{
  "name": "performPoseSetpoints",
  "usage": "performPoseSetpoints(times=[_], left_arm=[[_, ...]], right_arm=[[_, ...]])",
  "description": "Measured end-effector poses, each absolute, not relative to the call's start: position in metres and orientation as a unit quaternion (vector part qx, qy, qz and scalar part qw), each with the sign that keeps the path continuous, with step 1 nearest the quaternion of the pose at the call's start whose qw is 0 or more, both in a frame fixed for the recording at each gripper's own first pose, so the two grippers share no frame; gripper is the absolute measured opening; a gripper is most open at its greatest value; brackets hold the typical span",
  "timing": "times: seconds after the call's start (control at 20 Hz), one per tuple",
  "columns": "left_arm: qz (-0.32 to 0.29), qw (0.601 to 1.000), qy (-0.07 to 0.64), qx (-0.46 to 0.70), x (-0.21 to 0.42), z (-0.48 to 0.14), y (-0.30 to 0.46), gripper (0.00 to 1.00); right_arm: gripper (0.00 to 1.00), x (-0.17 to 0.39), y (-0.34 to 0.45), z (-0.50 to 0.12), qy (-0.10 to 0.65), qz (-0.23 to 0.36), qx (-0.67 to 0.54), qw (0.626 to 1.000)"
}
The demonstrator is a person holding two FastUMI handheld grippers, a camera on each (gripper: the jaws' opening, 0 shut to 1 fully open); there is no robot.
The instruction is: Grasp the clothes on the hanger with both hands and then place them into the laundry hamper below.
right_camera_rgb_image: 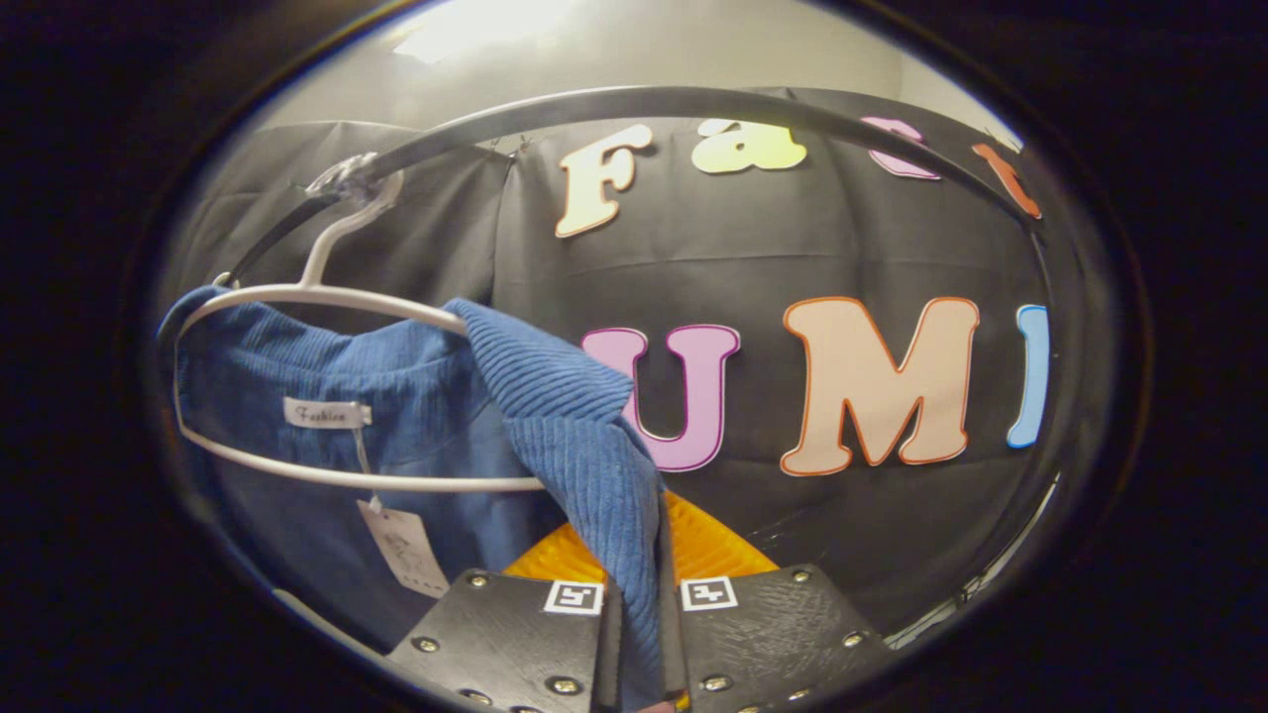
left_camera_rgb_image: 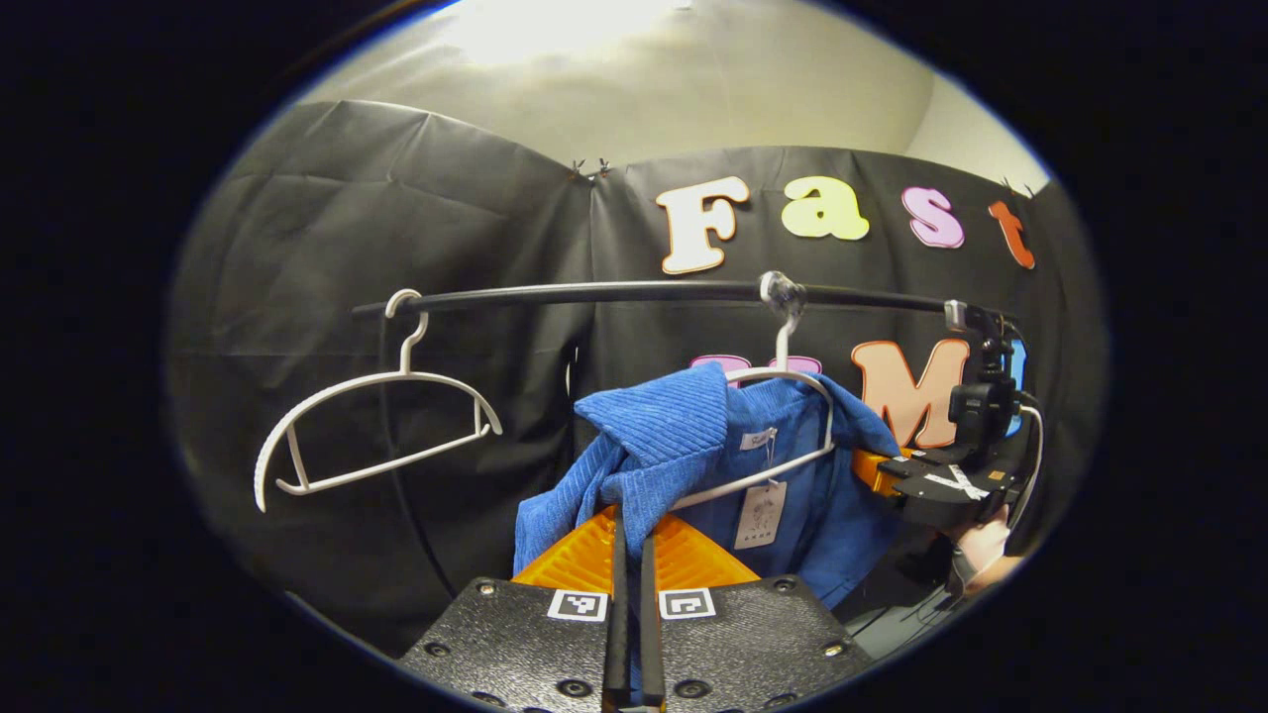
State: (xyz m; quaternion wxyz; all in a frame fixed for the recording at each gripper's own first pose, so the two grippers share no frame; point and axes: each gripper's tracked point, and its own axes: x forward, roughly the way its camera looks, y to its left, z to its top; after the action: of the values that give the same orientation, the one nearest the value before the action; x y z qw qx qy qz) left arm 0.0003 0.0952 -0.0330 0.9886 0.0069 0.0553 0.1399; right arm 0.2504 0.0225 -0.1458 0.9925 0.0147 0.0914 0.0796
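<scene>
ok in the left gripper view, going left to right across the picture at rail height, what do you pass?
Empty hanger → blue garment on its own hanger → right gripper, with a hand behind it.

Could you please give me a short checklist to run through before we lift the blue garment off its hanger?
1. Left hand-held gripper shut on the blue garment: ok.
2. Right hand-held gripper shut on the garment's other shoulder: ok.
3. Garment free of its hanger: not ok, it hangs on it.
4. Hanger hooked on the rail: ok.
5. Empty hanger apart from the garment: ok.
6. Hamper in place below: cannot tell.
</scene>
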Motion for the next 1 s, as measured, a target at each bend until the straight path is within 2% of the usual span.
performPoseSetpoints(times=[0.15, 0.5, 1.0], left_arm=[[0.133, 0.99, 0.055, 0.002, -0.001, -0.026, 0.096, 0.03], [0.12, 0.992, 0.035, -0.005, -0.01, 0.005, 0.099, 0.04], [0.127, 0.99, 0.014, -0.061, -0.026, 0.036, 0.129, 0.05]], right_arm=[[0.15, 0.262, 0.009, -0.136, 0.082, 0.066, 0.01, 0.994], [0.14, 0.292, -0.014, -0.109, 0.052, 0.044, 0.003, 0.998], [0.15, 0.309, -0.016, -0.105, 0.028, 0.036, -0.01, 0.999]])
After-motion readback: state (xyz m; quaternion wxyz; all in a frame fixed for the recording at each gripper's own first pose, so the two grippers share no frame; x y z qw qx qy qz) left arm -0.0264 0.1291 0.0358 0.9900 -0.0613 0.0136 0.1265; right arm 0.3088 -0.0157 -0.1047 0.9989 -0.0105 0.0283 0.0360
